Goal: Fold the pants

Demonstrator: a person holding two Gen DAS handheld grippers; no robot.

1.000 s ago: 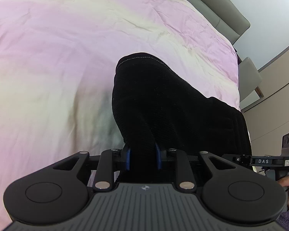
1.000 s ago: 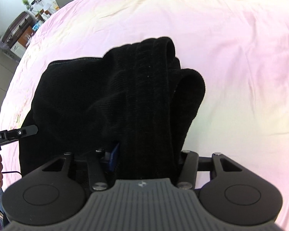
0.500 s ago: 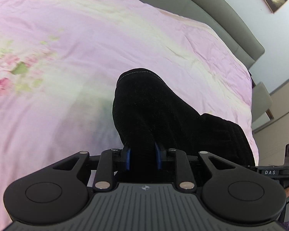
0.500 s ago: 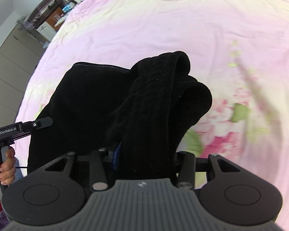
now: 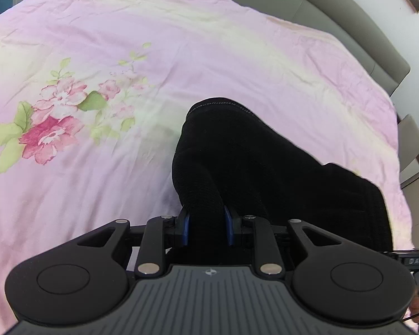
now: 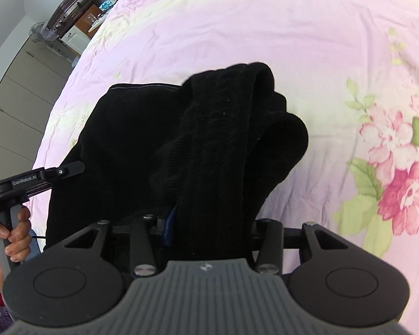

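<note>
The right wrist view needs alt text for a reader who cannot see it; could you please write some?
The right gripper is clamped on a thick bunch of black pants, which drape over a pink floral bedspread. At the left edge, a hand holds the left gripper beside the fabric.

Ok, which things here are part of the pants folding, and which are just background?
Part of the job:
- black pants
- left gripper, shut on a bunch of the pants
- right gripper, shut on another bunch
- pink flowered bedspread, the surface underneath

Just background:
- grey headboard
- suitcase
- fan
- cabinets
</note>
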